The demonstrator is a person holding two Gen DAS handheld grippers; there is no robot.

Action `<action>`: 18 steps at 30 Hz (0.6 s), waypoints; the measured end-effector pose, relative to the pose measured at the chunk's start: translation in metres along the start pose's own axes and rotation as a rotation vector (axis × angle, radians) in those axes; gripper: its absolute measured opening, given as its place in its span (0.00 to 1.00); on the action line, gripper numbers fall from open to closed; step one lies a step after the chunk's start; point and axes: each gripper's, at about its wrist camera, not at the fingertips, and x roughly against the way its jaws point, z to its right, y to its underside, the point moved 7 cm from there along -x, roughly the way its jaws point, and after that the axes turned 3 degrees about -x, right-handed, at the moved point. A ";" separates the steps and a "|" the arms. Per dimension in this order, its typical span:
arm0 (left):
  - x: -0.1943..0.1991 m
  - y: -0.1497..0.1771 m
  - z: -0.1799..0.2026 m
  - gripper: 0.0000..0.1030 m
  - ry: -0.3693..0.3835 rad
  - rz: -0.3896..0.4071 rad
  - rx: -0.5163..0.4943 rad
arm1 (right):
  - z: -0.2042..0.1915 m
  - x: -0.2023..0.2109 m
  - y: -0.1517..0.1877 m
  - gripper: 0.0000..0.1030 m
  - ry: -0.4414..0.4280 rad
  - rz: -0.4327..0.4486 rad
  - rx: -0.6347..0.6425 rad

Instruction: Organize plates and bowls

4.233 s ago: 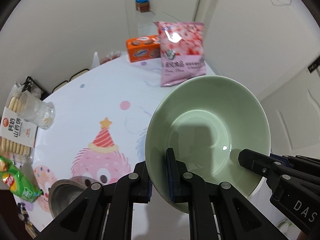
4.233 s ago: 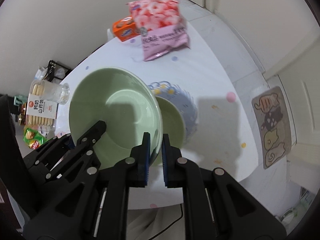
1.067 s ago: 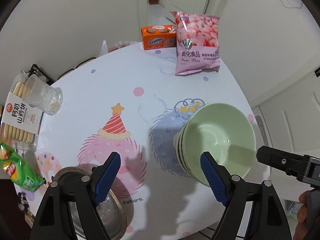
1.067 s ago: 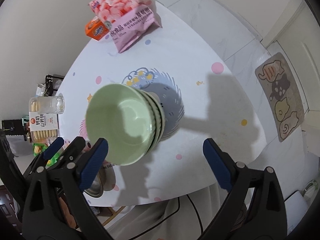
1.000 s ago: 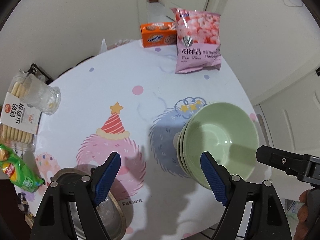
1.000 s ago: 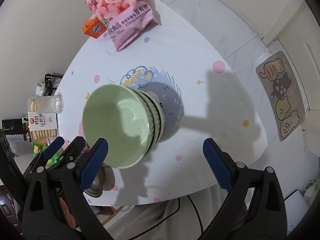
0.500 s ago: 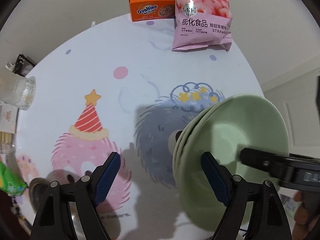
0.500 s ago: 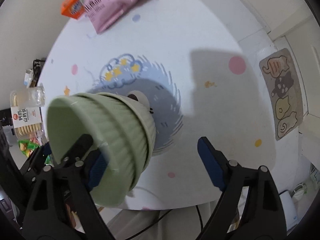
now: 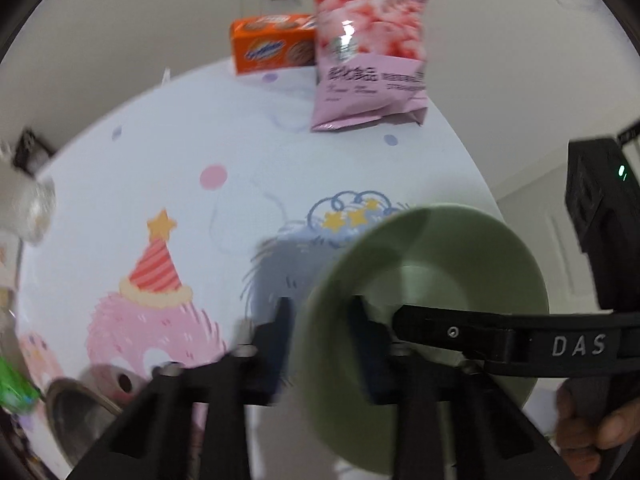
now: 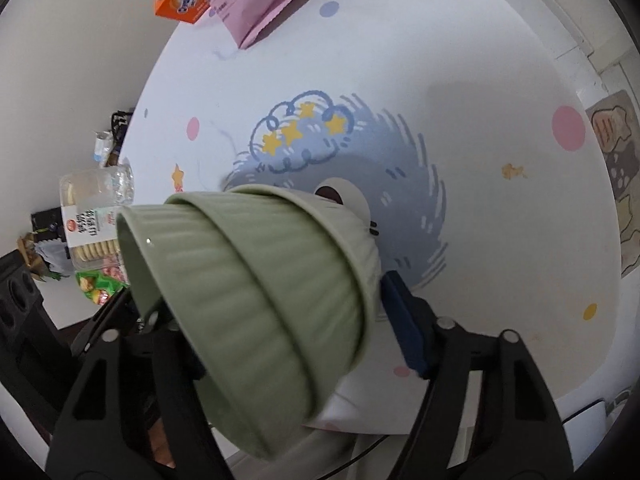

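Left gripper (image 9: 318,320) and right gripper (image 10: 280,312), both steeply down, closing.

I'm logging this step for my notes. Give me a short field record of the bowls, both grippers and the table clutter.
bowls: green bowls, nested in one stack
left gripper: fingers have just been closing, top bowl's rim between them; contact blurred
right gripper: fingers have just been closing, stack between them; contact unclear
table: pink bag and orange box at far edge, steel bowl at near edge
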 end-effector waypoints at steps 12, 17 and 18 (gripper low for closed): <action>0.011 -0.003 0.008 0.12 -0.015 0.016 -0.042 | -0.005 0.023 0.004 0.18 0.177 0.076 0.212; 0.010 -0.005 0.008 0.12 -0.012 0.008 -0.031 | -0.010 0.021 0.006 0.17 0.239 0.065 0.277; 0.008 -0.006 0.008 0.12 -0.011 0.008 -0.033 | -0.010 0.020 0.006 0.16 0.243 0.066 0.280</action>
